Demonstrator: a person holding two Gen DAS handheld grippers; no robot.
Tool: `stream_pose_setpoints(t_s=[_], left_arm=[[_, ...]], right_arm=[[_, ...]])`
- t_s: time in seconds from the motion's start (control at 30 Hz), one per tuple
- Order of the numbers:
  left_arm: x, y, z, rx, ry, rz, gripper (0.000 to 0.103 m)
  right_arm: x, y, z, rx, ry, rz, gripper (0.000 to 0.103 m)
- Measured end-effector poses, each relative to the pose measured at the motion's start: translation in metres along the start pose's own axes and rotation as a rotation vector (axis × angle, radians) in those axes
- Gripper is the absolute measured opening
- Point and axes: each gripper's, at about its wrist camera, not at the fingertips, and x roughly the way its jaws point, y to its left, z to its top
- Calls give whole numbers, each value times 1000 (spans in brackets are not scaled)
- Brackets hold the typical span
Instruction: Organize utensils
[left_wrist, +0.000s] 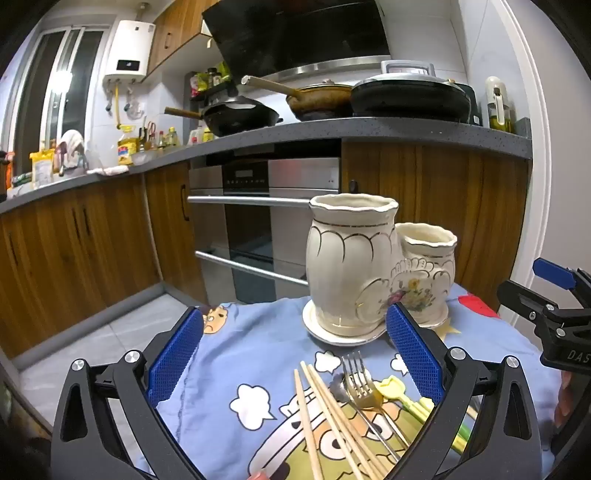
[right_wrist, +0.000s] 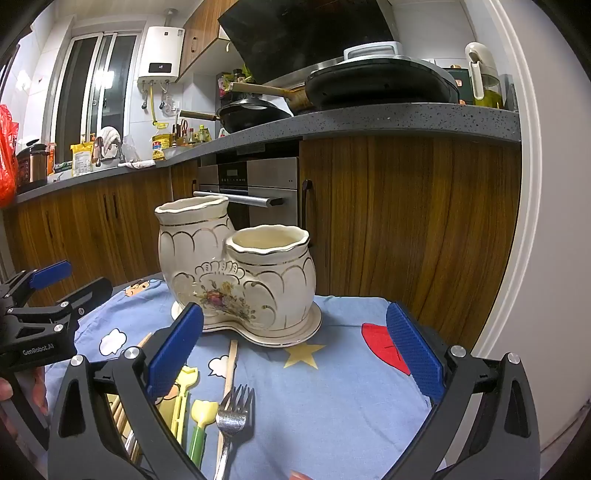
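A cream ceramic utensil holder with a tall pot and a short pot stands on its saucer at the far side of the table. Nearer to me lie wooden chopsticks, a metal fork and yellow-green plastic utensils. My left gripper is open above the chopsticks and fork, holding nothing. My right gripper is open too, empty, over bare cloth just right of the fork. Each gripper shows at the edge of the other's view.
The table wears a blue cartoon-print cloth. Behind it run wooden kitchen cabinets, a built-in oven and a grey counter loaded with pans. Floor tiles lie to the left.
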Motion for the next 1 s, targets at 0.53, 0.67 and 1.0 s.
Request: stream_pose_setpoints(t_s=[0.53,0.67,1.0], left_arm=[[0,0,0,-4,4,-1,98],[0,1,0,-11,7,8,98],[1,1,-2,-3,-5,-11,98]], right_arm=[[0,0,0,0,2,0,98],[0,0,0,0,2,0,98],[-1,0,0,0,1,0,98]])
